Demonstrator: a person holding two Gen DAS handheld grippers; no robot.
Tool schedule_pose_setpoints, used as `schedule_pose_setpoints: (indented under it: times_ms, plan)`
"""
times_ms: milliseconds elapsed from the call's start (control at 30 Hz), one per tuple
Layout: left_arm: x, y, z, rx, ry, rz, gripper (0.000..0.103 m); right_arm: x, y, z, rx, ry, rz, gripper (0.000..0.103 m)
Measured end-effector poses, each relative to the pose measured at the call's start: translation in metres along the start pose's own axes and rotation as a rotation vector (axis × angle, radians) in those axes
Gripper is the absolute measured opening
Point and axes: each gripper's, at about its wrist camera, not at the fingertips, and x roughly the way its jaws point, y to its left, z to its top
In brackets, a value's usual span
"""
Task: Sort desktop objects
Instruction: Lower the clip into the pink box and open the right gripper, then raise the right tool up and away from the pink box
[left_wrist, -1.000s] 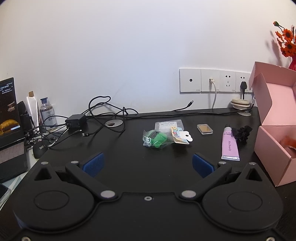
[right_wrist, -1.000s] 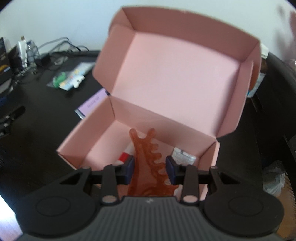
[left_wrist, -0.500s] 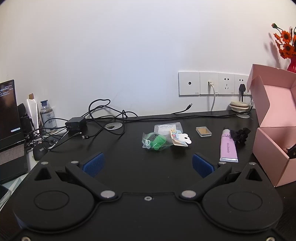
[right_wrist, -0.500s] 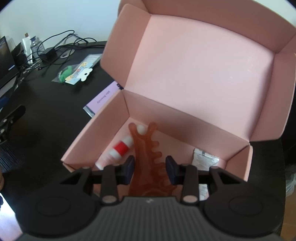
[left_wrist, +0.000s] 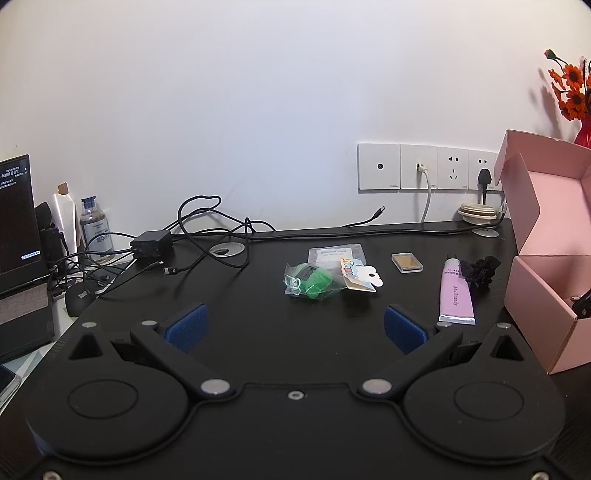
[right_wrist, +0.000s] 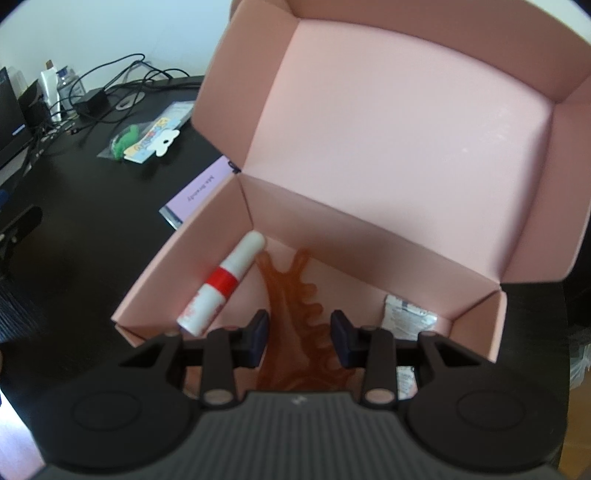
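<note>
A: Where's the sort standing?

B: Partway. The right gripper (right_wrist: 299, 334) is hanging over the open pink box (right_wrist: 369, 236), jaws closed part-way on an orange hair claw (right_wrist: 295, 295). The claw's tip is pointing down into the box, not released yet.

A: What's already sitting in the box?

B: A white tube with a red band (right_wrist: 221, 284) is lying along the left wall. A small white sachet (right_wrist: 406, 317) is lying by the right wall. So I'm judging two items done, the claw third.

A: And the left gripper?

B: The left gripper (left_wrist: 295, 325) is hovering low over the desk (left_wrist: 258, 302), jaws wide apart, nothing between them. Looks idle to me.

A: What's left on the desk?

B: A green bagged item (left_wrist: 312, 282), with a flower card (left_wrist: 360, 275) touching it and a clear packet (left_wrist: 336, 253) just behind. A small tan case (left_wrist: 406, 261) is further right. A lilac tube (left_wrist: 456, 295) is lying near the box, with a black scrunchie (left_wrist: 480, 269) beside its cap end. Six pieces, by my count.

A: Cables, the charger?

B: They're sitting at the back left. I'm guessing they aren't part of the sort, but can't tell.

A: Risk on the drop?

B: Low, I'd say. The claw is well inside the walls.
</note>
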Motion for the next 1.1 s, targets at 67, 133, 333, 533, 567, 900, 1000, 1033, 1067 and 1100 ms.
schedule_pose_setpoints:
  times_ms: [67, 133, 333, 533, 567, 900, 1000, 1033, 1067, 1100]
  plan:
    - [0.000, 0.000, 0.000, 0.002, 0.002, -0.001, 0.103, 0.000, 0.000, 0.000, 0.000, -0.003, 0.004, 0.036]
    - [0.001, 0.000, 0.000, 0.001, 0.004, -0.003, 0.103, 0.001, 0.000, 0.000, 0.001, -0.006, 0.007, 0.036]
    - [0.002, 0.001, 0.001, -0.006, 0.008, -0.004, 0.103, 0.001, 0.002, 0.000, 0.009, -0.015, -0.001, 0.036]
    - [0.002, 0.001, 0.001, -0.004, 0.012, -0.002, 0.103, -0.008, 0.002, -0.003, 0.001, -0.079, -0.022, 0.056]
    - [0.002, 0.001, 0.001, -0.003, 0.013, -0.002, 0.103, -0.011, 0.002, -0.004, -0.002, -0.099, -0.029, 0.071]
    - [0.003, -0.002, 0.000, 0.011, 0.017, 0.002, 0.103, -0.058, -0.001, -0.020, 0.032, -0.338, -0.028, 0.102]
    - [0.003, -0.003, 0.000, 0.017, 0.019, -0.001, 0.103, -0.070, 0.001, -0.032, 0.085, -0.425, -0.044, 0.102]
    - [0.003, -0.003, 0.000, 0.020, 0.019, -0.002, 0.103, -0.074, 0.003, -0.037, 0.113, -0.454, -0.075, 0.102]
    - [0.003, -0.004, 0.000, 0.023, 0.020, -0.002, 0.103, -0.077, 0.005, -0.042, 0.130, -0.480, -0.096, 0.102]
    - [0.003, -0.004, 0.000, 0.025, 0.020, -0.002, 0.103, -0.081, 0.008, -0.049, 0.148, -0.521, -0.104, 0.102]
